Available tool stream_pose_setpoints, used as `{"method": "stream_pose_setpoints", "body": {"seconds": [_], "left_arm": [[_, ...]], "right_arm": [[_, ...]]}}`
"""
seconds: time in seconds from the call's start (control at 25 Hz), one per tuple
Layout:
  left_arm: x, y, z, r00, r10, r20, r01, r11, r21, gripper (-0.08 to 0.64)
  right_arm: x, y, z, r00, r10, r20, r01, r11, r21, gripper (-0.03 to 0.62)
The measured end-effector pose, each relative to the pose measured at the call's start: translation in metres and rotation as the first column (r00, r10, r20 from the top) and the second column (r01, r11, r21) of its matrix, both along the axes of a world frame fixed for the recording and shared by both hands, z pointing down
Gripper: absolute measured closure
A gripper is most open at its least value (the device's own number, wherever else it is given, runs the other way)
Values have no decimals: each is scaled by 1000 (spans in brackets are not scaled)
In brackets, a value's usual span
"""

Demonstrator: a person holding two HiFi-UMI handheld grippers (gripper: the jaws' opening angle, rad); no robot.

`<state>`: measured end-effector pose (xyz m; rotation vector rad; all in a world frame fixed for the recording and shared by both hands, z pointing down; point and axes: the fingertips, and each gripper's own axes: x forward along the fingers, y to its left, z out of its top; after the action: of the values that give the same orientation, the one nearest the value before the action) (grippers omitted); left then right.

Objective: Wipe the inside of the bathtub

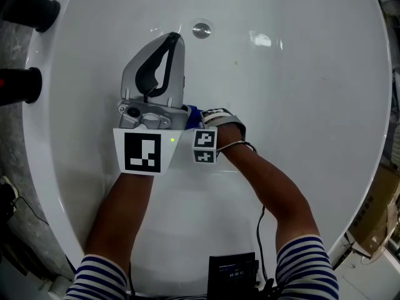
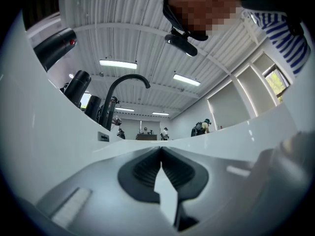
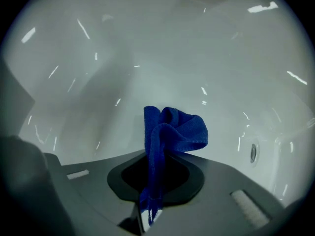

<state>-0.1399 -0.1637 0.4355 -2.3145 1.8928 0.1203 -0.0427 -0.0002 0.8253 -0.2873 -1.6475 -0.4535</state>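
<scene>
Cloth (image 3: 170, 129), blue, pinched in right gripper (image 3: 156, 156), bunched past its tips inside bathtub (image 1: 300, 92), left gripper (image 2: 161, 151) pressed together, empty.

Inside the bathtub (image 1: 312, 105), the left claw (image 1: 170, 42) lies just left of the right claw (image 3: 155, 156) (cloth (image 3: 172, 127) pinched in it), with the drain (image 1: 201, 29) ahead.

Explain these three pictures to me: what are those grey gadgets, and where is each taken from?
No robot here: a person carries two hand-held grippers over a white bathtub. The head view looks down from a camera on the person's head; the drain shows near the top. The other two views come from cameras riding on the grippers. The left gripper has its jaws together, empty, pointing up at the ceiling. The right gripper clamps a blue cloth in its jaws.
</scene>
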Motion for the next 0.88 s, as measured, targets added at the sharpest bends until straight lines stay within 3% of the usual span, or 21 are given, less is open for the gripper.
{"method": "stream_pose_setpoints", "body": {"seconds": [0.28,0.4,0.68,0.88], "left_arm": [[-1,1,-3,1000,-5,-5,5,1000,2,558],[-1,1,-4,1000,-5,-5,5,1000,4,558],[2,2,0,1000,0,-7,0,1000,-4,558],[2,1,1,1000,0,-9,0,1000,-9,558]], "right_arm": [[28,128,-4,994,-105,-39,96,977,-188,546],[33,157,-4,991,-128,-36,117,968,-223,546],[32,154,-8,993,-107,-42,93,962,-257,546],[23,107,-19,998,-69,-13,66,981,-183,546]]}}
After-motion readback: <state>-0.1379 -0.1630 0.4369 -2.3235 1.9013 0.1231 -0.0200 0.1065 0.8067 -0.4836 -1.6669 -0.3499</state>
